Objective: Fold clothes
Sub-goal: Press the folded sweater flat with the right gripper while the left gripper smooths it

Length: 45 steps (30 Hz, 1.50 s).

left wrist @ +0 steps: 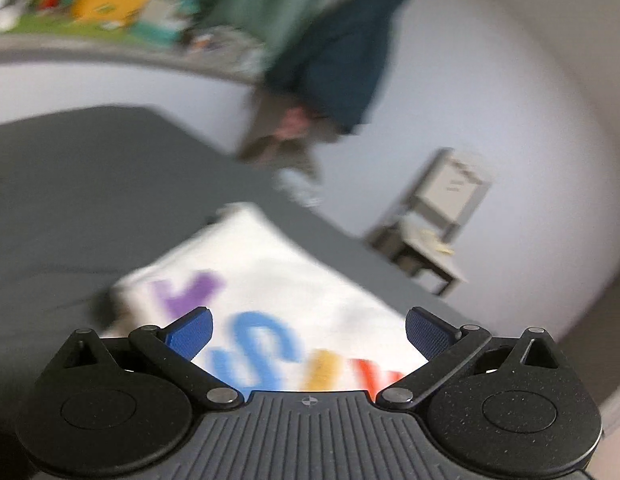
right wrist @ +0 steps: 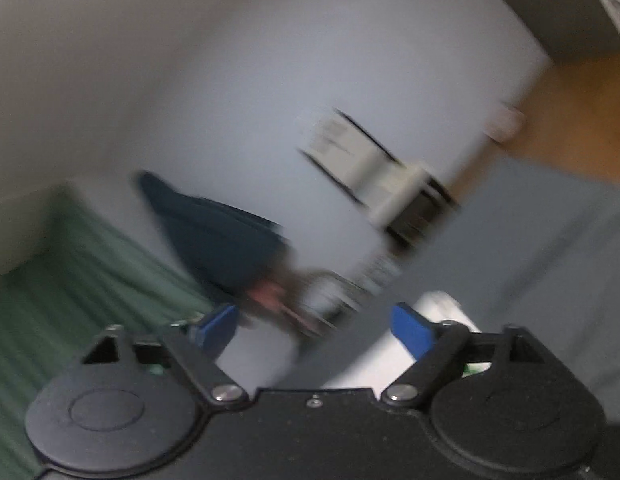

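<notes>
The left gripper [left wrist: 309,334] hangs over a folded white shirt [left wrist: 269,280] with coloured letters, its blue fingers [left wrist: 191,336] spread wide and holding nothing. The shirt lies on a grey bed [left wrist: 69,200], near the bed's edge. The right gripper [right wrist: 312,330] is also wide open and empty, its view badly blurred; a bit of the white shirt [right wrist: 390,352] shows by its right finger. A dark garment [left wrist: 346,60] hangs on the wall beyond the bed, beside green cloth [right wrist: 69,280].

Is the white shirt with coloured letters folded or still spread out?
Folded. The white shirt lies as a compact rectangle with straight edges on the grey surface, no sleeves showing. Blur hides finer detail.
</notes>
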### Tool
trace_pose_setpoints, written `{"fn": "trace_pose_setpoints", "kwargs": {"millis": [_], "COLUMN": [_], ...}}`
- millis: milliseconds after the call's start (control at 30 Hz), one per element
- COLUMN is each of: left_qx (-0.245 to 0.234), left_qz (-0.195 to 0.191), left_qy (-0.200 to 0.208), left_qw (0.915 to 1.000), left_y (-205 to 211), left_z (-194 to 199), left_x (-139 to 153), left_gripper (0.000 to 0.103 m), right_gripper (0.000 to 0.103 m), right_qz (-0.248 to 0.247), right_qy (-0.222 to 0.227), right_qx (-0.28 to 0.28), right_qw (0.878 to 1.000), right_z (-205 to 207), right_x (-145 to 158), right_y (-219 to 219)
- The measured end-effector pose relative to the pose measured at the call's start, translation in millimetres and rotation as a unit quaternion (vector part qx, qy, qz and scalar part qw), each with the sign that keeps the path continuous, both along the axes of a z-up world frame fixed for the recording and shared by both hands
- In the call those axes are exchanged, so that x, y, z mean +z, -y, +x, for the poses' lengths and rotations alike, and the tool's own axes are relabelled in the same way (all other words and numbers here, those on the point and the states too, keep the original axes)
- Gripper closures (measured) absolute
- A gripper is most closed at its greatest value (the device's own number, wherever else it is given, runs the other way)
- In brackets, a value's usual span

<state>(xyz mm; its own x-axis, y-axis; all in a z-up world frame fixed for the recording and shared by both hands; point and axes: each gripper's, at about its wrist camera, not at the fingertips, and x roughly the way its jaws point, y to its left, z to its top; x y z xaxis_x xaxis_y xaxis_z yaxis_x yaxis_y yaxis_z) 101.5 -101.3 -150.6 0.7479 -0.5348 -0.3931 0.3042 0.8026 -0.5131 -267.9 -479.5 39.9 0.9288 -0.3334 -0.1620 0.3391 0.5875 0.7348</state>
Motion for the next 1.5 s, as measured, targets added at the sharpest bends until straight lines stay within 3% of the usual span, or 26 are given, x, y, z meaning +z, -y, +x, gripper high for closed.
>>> {"fn": "trace_pose_setpoints", "kwargs": {"millis": [67,133,267,300,433,600,733,867,1000,1100,1200,1233,1367,1500], "left_qx": [-0.032,-0.041,-0.066,-0.08,-0.124,-0.099,-0.088,-0.081,-0.08,-0.083,-0.091,-0.096,-0.101,-0.119], "left_qz": [-0.005,0.001,0.074,0.077,0.03,0.032,-0.007,0.019,0.073,0.046,-0.023,-0.029,-0.019,0.017], "left_qy": [0.011,0.023,0.096,0.102,0.097,0.111,0.055,-0.027,0.007,0.009,0.038,0.041,-0.001,-0.016], "left_qw": [0.9994,0.9989,0.9904,0.9886,0.9871,0.9883,0.9946,0.9961,0.9941,0.9955,0.9949,0.9941,0.9947,0.9926], "left_y": [25,52,112,123,149,189,215,241,253,242,219,216,217,226], "left_z": [-2,-7,-24,-26,-25,5,46,77,69,60,34,25,20,18], "left_x": [1,-1,-16,-19,-24,-32,-53,-95,-107,-98,-89,-90,-122,-116], "left_gripper": [0.0,0.0,0.0,0.0,0.0,0.0,0.0,0.0,0.0,0.0,0.0,0.0,0.0,0.0], "right_gripper": [0.001,0.0,0.0,0.001,0.003,0.003,0.003,0.002,0.002,0.002,0.002,0.002,0.002,0.002], "right_qz": [-0.016,-0.021,0.002,0.004,0.021,0.116,0.164,0.187,0.228,0.249,0.258,0.261,0.271,0.275], "right_qy": [0.016,0.002,-0.085,-0.118,-0.213,-0.219,-0.205,-0.174,-0.154,-0.15,-0.16,-0.163,-0.182,-0.204], "right_qx": [0.004,0.003,0.001,-0.005,-0.028,-0.045,-0.051,-0.048,-0.052,-0.063,-0.083,-0.089,-0.108,-0.104], "right_qw": [1.0,1.0,0.996,0.993,0.976,0.968,0.964,0.966,0.96,0.955,0.949,0.947,0.939,0.934], "right_z": [-1,8,60,76,122,131,121,122,121,119,117,117,117,120], "right_x": [8,-3,-81,-108,-195,-257,-277,-289,-302,-308,-310,-311,-315,-317], "right_y": [-5,-4,17,24,51,85,88,94,104,107,107,107,108,108]}}
